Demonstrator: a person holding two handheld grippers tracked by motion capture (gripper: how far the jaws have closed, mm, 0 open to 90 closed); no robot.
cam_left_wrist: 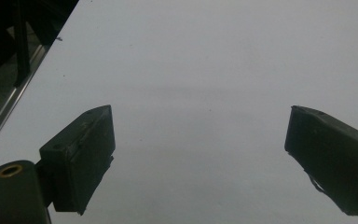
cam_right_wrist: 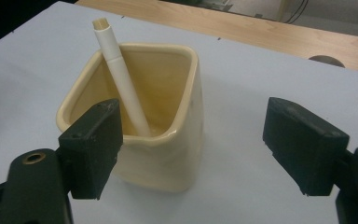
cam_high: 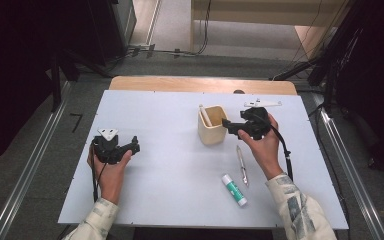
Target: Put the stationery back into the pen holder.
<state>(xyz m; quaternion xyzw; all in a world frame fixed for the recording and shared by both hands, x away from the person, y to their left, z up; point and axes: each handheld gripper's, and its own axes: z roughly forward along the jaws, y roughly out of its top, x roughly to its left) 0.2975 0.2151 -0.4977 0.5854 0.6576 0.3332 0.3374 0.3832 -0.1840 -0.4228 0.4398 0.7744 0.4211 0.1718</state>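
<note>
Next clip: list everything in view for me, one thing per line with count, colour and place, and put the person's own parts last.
cup: 1, cream, squarish, upright on the table right of centre
pen: 1, cream-white, leaning inside the cup
tweezers: 1, silver, lying flat on the table in front of the cup
glue stick: 1, white with green label, lying near the front edge, by the tweezers
table: 1, pale grey-white top, wooden strip along the far edge
left hand-held gripper: 1, black, jaws open over bare table at the left
right hand-held gripper: 1, black, jaws open, beside the cup
hands and sleeves: 2, pale patterned sleeves, coming in from the bottom
</note>
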